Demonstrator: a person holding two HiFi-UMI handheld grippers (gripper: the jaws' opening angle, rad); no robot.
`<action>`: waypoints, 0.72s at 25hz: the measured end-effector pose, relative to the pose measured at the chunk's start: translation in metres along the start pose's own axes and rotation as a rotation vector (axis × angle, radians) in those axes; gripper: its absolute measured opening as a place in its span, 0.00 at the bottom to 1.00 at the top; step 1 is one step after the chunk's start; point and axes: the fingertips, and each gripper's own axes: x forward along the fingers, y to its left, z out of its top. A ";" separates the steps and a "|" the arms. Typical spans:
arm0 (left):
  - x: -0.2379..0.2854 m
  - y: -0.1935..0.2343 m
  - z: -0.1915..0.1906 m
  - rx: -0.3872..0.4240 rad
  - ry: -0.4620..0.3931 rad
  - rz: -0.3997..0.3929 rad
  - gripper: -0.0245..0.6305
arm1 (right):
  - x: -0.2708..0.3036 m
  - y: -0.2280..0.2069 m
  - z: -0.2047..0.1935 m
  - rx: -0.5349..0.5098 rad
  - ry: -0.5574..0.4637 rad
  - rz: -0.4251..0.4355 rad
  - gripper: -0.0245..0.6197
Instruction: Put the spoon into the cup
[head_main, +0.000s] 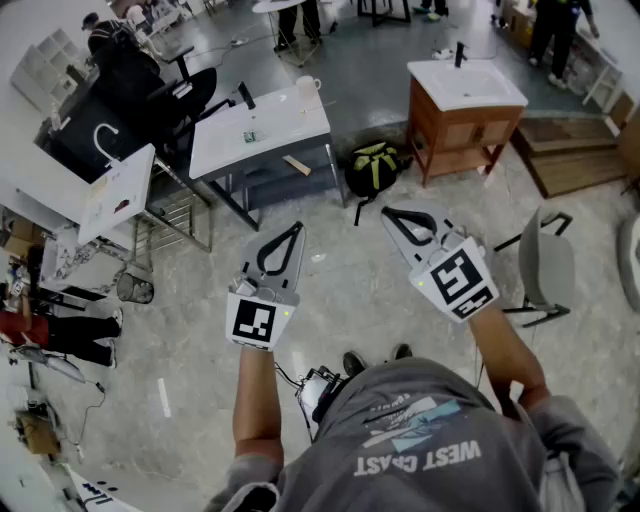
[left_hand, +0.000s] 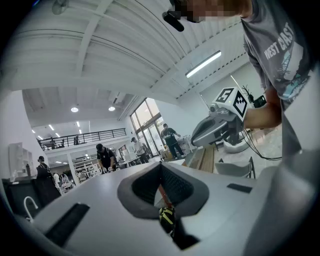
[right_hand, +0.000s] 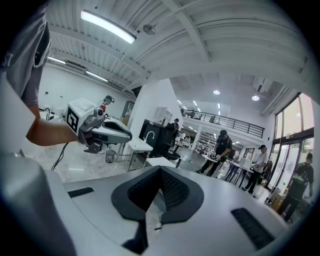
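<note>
1. Head view: both claws are held in mid-air over the floor (head_main: 345, 275), and nothing is carried. The left gripper (head_main: 297, 230) is pinched narrow, tips together. The right gripper (head_main: 386, 212) is closed the same way. A white table (head_main: 225, 145) is seen at 11 o'clock from them, well apart. The cup (head_main: 308, 86) is stood at the table's 1 o'clock corner. The spoon cannot be made out. A small dark item (head_main: 250, 135) mid-table is too small to be identified.
2. Left gripper view: the jaws are shown closed tip to tip, with nothing gripped. Only a yellow-green bag (left_hand: 166, 216) on the floor is glimpsed through the loop. The right gripper is seen at 2 o'clock, also pinched. No cup or spoon is shown.
3. Right gripper view: the jaws are met at the tips and nothing is held. The left gripper is seen at 10 o'clock. No cup or spoon is shown here either.
4. Progress: the task is judged not started. Left to do: the table is to be approached, the spoon found and gripped, carried over, then dropped into the cup.
</note>
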 end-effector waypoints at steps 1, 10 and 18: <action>0.003 -0.001 0.001 0.005 0.000 -0.001 0.04 | -0.002 -0.003 -0.001 -0.006 0.002 0.002 0.09; 0.021 -0.011 0.009 0.013 0.012 0.004 0.04 | -0.012 -0.024 -0.008 -0.015 -0.003 0.007 0.09; 0.044 -0.025 0.015 -0.022 0.016 0.013 0.04 | -0.021 -0.044 -0.019 0.036 -0.043 0.034 0.09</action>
